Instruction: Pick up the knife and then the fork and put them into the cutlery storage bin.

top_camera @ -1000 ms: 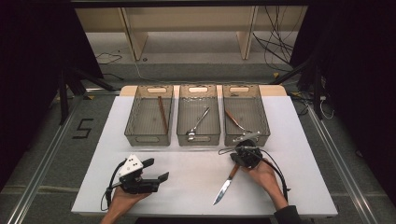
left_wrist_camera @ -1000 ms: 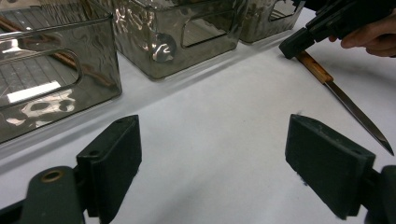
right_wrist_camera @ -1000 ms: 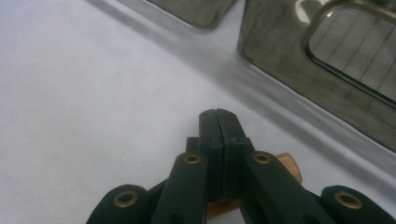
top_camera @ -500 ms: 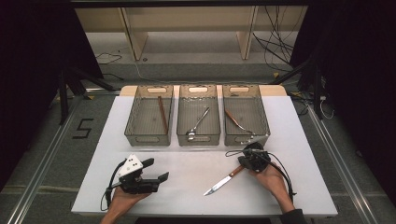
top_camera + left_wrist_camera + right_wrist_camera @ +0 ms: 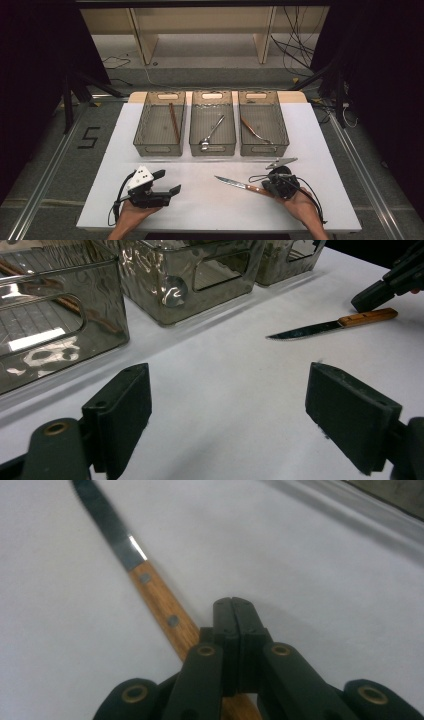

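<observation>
The knife (image 5: 239, 184) lies flat on the white worktop (image 5: 210, 205), in front of the three bins, its blade pointing toward the left gripper (image 5: 227, 407). The right gripper (image 5: 234, 611) sits over the wooden handle's end with its jaws clenched tight together, right beside the wood; I cannot tell if they touch it. The left gripper rests well apart, jaws released wide with nothing between them. Bare worktop lies between the knife and the middle bin (image 5: 212, 126). The near edge of the worktop is close behind the hands.
</observation>
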Tool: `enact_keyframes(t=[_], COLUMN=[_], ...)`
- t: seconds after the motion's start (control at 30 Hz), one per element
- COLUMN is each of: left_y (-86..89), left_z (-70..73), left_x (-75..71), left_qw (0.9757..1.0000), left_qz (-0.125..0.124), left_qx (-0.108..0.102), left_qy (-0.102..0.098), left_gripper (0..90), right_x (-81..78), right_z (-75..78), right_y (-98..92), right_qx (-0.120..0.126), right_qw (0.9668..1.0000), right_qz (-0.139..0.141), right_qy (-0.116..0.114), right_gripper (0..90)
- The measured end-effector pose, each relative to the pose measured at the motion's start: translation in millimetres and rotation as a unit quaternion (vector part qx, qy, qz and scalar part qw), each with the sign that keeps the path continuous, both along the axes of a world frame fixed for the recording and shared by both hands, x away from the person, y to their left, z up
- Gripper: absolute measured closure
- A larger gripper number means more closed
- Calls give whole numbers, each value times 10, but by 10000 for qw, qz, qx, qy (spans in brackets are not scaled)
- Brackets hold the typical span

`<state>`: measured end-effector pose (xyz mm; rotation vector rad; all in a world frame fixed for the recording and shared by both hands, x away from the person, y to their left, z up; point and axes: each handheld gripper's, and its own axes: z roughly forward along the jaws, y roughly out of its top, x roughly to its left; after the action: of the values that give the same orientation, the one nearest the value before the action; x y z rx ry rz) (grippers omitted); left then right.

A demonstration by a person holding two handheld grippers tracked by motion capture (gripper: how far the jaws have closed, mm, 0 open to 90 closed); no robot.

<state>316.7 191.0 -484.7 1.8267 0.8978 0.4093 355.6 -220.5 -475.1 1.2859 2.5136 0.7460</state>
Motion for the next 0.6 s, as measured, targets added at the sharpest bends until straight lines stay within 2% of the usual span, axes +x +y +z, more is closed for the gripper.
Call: enact_keyframes(t=[0.23, 0.37, 0.47, 0.53, 0.6], left_y=[-3, -1, -2, -4, -3], left_z=[-1, -2, -4, -4, -3], left_x=[0, 3, 5, 3, 3], left_qw=[10000, 10000, 10000, 10000, 10000], left_qz=[-8, -4, -10, -15, -17], left_qx=[1, -7, 0, 0, -10], left_qy=[2, 8, 11, 11, 10], left_gripper=[182, 182, 183, 182, 182], right_x=[-54, -39, -31, -19, -12], right_z=[6, 61, 144, 186, 215], right_y=[15, -2, 21, 57, 100], right_qx=[-52, 27, 139, 152, 96], right_qw=[9999, 9999, 9991, 9980, 9968], right_qz=[86, 145, 401, 606, 788], right_qy=[22, 14, 5, 43, 88], right_gripper=[892, 834, 739, 615, 542])
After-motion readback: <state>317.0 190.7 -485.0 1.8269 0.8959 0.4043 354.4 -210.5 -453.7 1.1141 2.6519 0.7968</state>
